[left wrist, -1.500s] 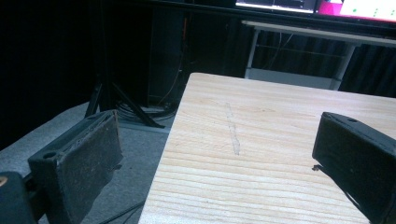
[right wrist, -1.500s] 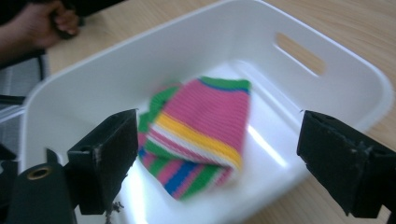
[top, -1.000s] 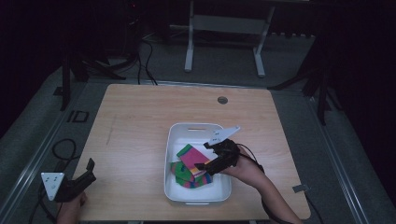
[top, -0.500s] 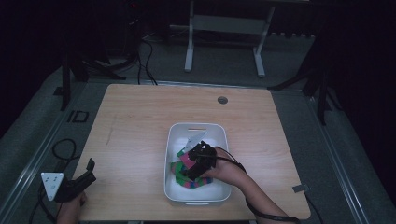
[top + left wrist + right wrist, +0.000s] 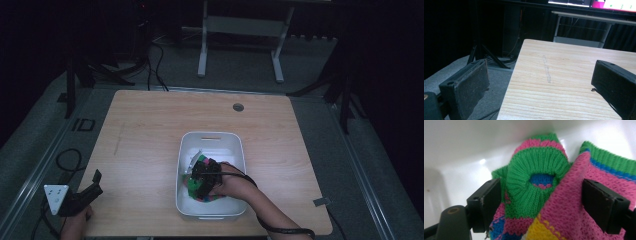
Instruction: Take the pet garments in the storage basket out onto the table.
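The right hand-held gripper (image 5: pixel 541 207) reaches down into the white rectangular plastic tub (image 5: pixel 212 140) on the pale wooden bench (image 5: pixel 150 130), its jaws spread wide either side of the striped pink, green, blue and yellow knitted garment (image 5: pixel 536 177), whose green ribbed cuff lies directly ahead between them. To grip well, I judge it should push slightly deeper so both pads bracket the thick cuff before closing. The left hand-held gripper (image 5: pixel 544 87) idles released over the bench's near corner, well apart from the tub.
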The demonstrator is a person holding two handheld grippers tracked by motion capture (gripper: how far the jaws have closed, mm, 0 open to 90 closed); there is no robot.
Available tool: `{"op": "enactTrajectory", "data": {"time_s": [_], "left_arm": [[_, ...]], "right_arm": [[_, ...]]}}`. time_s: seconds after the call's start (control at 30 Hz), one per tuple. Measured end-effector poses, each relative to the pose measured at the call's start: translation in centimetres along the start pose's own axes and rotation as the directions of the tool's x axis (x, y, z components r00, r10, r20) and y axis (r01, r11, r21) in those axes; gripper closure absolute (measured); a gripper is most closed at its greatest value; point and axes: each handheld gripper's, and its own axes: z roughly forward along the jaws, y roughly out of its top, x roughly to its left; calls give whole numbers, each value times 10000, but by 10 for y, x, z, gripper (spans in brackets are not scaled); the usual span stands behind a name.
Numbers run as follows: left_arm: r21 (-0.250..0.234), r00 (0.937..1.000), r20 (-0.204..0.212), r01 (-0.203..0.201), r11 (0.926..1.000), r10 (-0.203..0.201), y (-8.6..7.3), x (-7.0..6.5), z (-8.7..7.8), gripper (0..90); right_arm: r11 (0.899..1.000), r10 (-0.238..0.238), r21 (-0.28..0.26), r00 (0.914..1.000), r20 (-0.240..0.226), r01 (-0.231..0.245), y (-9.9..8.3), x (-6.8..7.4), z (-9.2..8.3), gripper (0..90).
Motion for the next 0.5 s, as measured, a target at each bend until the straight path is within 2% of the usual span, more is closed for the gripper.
{"op": "enactTrajectory", "data": {"time_s": [0.07,0.13,0.17,0.2,0.23,0.3,0.33,0.37,0.43,0.5], "left_arm": [[6,10000,-1,-8,10000,8,0,0,0,18],[-9,10000,-7,3,10000,-3,0,0,0,19],[-7,10000,-10,4,10000,-4,0,0,0,19],[4,10000,-14,-5,10000,5,0,0,0,18],[11,10000,-12,-25,10000,25,0,0,0,18],[17,10000,-9,-30,10000,30,0,0,0,18],[22,10000,-16,-37,10000,37,0,0,0,18],[21,10000,-20,-31,10000,31,0,0,0,18],[23,10000,-27,-18,10000,18,0,0,0,18],[25,10000,-31,-11,10000,11,0,0,0,18]], "right_arm": [[9992,-207,353,9997,127,202,0,2,4,181],[9984,-389,430,9989,256,378,0,6,4,283],[9984,-389,430,9989,256,378,0,6,4,283],[9990,-275,351,9992,294,265,-1,7,2,420],[9986,-466,268,9962,741,447,-2,8,-1,563],[9986,-466,268,9962,741,447,-2,8,-1,563],[9987,-459,247,9958,787,440,-2,9,-1,603],[9976,-657,258,9933,946,636,-1,10,-3,634],[9976,-685,81,9941,837,681,-2,10,-6,647],[9978,-640,-91,9936,929,651,-2,10,-11,652]]}}
